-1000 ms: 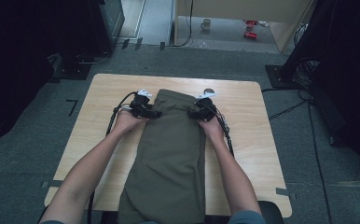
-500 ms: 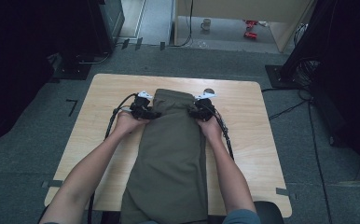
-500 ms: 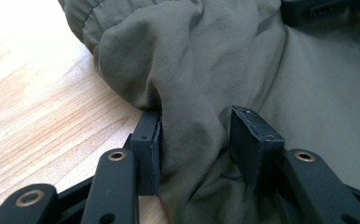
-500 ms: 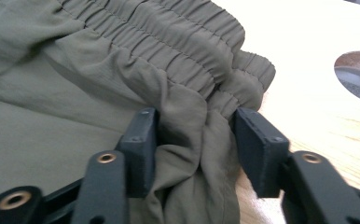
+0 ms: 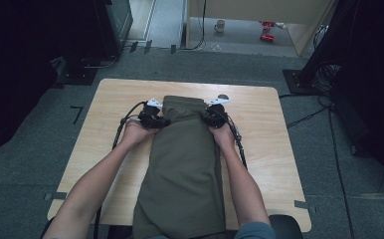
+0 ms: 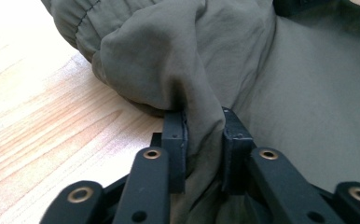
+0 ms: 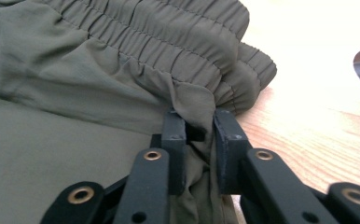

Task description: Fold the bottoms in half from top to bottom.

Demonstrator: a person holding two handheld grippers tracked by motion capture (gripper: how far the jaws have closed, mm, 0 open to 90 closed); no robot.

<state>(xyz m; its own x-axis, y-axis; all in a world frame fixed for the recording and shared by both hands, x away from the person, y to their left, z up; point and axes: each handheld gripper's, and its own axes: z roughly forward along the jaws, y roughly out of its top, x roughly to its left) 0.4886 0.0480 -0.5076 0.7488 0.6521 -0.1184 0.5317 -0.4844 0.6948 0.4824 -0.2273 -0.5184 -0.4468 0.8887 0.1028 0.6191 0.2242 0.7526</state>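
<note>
We see bare wooden table (image 5: pixel 110 99) to either side of the olive trousers (image 5: pixel 185 169), which cover the middle strip from the near edge almost to the far one. The left gripper (image 5: pixel 152 118) and right gripper (image 5: pixel 214 117) flank the waistband, cables trailing beside the forearms. Beyond the waistband a narrow band of tabletop lies open.

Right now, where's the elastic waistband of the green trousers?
In the high view, the waistband lies at the table's far middle, between the left gripper and right gripper.
</note>
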